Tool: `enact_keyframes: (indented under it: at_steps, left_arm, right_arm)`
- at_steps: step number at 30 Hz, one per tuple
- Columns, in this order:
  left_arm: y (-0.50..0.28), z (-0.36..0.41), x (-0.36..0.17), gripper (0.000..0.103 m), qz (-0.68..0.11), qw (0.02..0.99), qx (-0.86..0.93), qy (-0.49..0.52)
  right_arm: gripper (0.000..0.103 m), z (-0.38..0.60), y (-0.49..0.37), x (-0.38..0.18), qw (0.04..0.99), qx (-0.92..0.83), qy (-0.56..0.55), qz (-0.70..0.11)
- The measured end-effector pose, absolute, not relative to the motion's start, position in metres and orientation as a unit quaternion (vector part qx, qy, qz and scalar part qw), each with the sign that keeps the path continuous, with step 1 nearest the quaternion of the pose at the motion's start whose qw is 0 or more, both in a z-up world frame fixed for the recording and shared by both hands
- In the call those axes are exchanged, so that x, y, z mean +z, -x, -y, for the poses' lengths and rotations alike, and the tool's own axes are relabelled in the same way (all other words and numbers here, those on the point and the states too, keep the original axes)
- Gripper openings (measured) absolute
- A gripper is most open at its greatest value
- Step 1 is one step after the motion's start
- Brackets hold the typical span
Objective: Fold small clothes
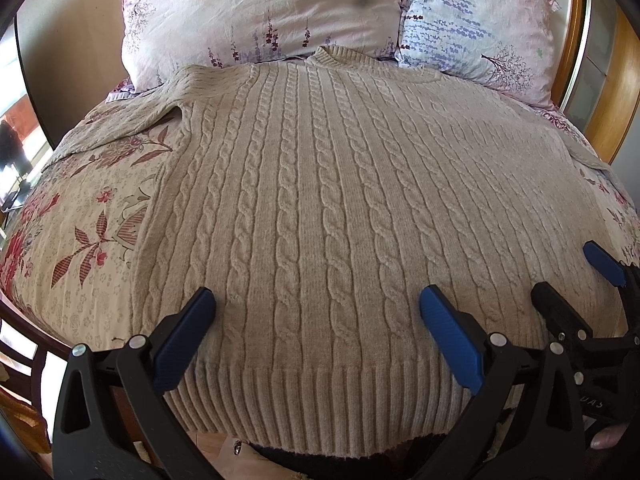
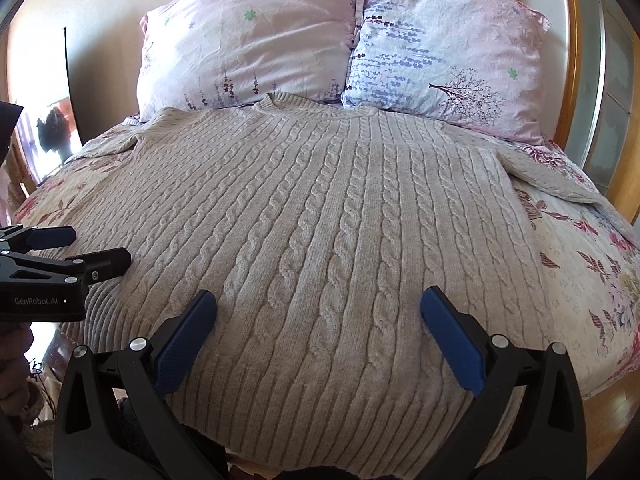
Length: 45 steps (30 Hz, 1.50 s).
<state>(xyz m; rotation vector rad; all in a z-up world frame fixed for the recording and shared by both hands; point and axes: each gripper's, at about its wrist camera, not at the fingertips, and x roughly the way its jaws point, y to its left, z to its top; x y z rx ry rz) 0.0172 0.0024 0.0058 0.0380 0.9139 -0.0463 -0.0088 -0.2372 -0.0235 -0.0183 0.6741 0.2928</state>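
Note:
A beige cable-knit sweater [image 1: 320,184] lies flat on the bed, collar toward the pillows, ribbed hem at the near edge, sleeves spread to both sides. It also shows in the right wrist view [image 2: 320,208]. My left gripper [image 1: 318,308] is open and empty, hovering over the hem's left half. My right gripper [image 2: 319,308] is open and empty over the hem's right half. The right gripper also shows at the right edge of the left wrist view [image 1: 576,276], and the left gripper at the left edge of the right wrist view [image 2: 98,246]. Neither holds fabric.
A floral bedspread [image 1: 80,232] covers the bed. Two pink and lilac pillows [image 2: 248,40] [image 2: 448,48] lean at the head. A wooden frame [image 2: 576,60] runs along the right side. The bed's near edge lies just under the hem.

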Motion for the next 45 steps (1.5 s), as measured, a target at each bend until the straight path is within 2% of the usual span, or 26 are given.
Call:
enact_keyframes:
  at_steps: [6, 13, 16, 18, 21, 23, 26, 29, 34, 38, 45]
  left_arm:
    - [-0.048, -0.012, 0.023, 0.101, -0.43, 0.902, -0.045, 0.005]
    - [-0.078, -0.024, 0.071, 0.101, -0.324, 0.942, -0.077, 0.04]
    - [-0.099, -0.018, 0.084, 0.101, -0.32, 0.944, -0.075, 0.012]
    - [-0.11, -0.013, 0.087, 0.101, -0.319, 0.944, -0.087, -0.008]
    - [-0.126, -0.006, 0.084, 0.101, -0.316, 0.942, -0.104, -0.03]
    - [-0.136, -0.004, 0.078, 0.101, -0.321, 0.939, -0.116, -0.031]
    - [-0.15, -0.008, 0.068, 0.101, -0.333, 0.931, -0.15, 0.015]
    - [-0.155, -0.015, 0.064, 0.101, -0.32, 0.929, -0.176, 0.06]
    - [-0.166, -0.014, 0.059, 0.101, -0.316, 0.928, -0.188, 0.06]
    - [-0.175, -0.017, 0.05, 0.101, -0.33, 0.918, -0.203, 0.089]
    - [-0.179, -0.025, 0.041, 0.101, -0.336, 0.901, -0.239, 0.137]
  right_arm:
    - [0.102, 0.26, -0.009, -0.003, 0.935, 0.142, 0.002, -0.324]
    - [0.102, 0.382, -0.076, 0.033, 0.936, 0.045, -0.161, -0.31]
    - [0.087, 0.444, -0.107, 0.024, 0.906, -0.01, -0.259, -0.334]
    - [0.073, 0.482, -0.122, 0.01, 0.877, -0.038, -0.328, -0.349]
    - [0.06, 0.528, -0.137, -0.013, 0.832, -0.081, -0.415, -0.36]
    - [0.055, 0.548, -0.141, -0.028, 0.805, -0.11, -0.454, -0.365]
    - [0.043, 0.567, -0.144, -0.042, 0.785, -0.129, -0.49, -0.356]
    - [0.038, 0.577, -0.146, -0.042, 0.79, -0.153, -0.486, -0.341]
    - [0.034, 0.598, -0.144, -0.046, 0.788, -0.195, -0.487, -0.322]
    - [0.011, 0.595, -0.147, -0.046, 0.803, -0.198, -0.458, -0.326]
    - [0.008, 0.569, -0.154, -0.008, 0.859, -0.185, -0.378, -0.29]
